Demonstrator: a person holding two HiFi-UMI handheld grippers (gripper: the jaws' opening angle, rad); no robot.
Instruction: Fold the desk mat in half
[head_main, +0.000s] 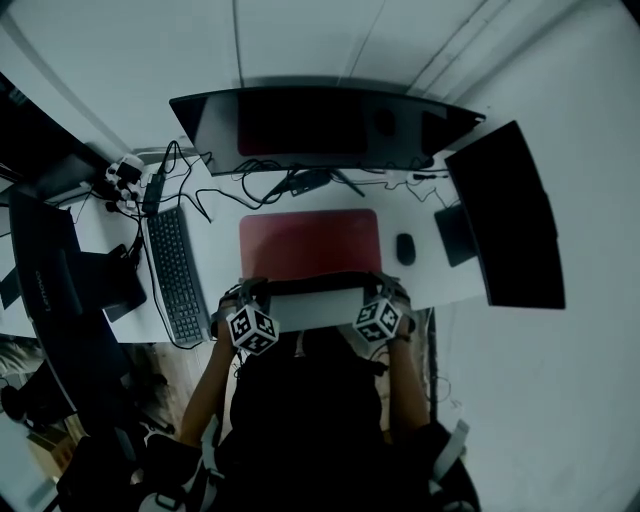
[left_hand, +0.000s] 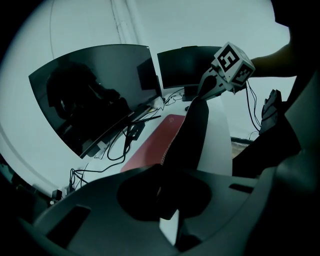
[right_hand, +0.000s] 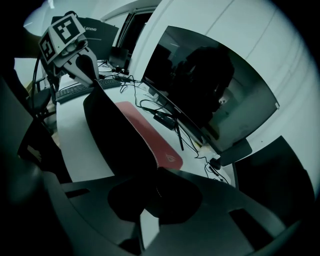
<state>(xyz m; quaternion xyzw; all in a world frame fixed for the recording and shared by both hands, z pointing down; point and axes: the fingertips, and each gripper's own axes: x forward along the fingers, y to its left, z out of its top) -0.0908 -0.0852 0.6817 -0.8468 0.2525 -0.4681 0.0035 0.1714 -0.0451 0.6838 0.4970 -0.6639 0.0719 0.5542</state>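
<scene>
The left gripper (left_hand: 160, 190) has its jaws closed tight on the near left corner of the desk mat (head_main: 310, 243). The right gripper (right_hand: 157, 192) pinches the near right corner in the same way. Between them the near edge is raised off the desk (head_main: 215, 250) and shows its dark underside. Beyond the fingers the red part lies flat before the monitor (head_main: 320, 125), with a keyboard (head_main: 175, 272) to its left and a mouse (head_main: 405, 248) to its right.

You have one red desk mat (head_main: 310, 243) and two grippers on it, the left gripper (head_main: 247, 292) and the right gripper (head_main: 386, 288). Around the mat you can count three screens (head_main: 320, 125) (head_main: 505, 220) (head_main: 45, 260), one keyboard (head_main: 176, 272) and one mouse (head_main: 405, 249).
</scene>
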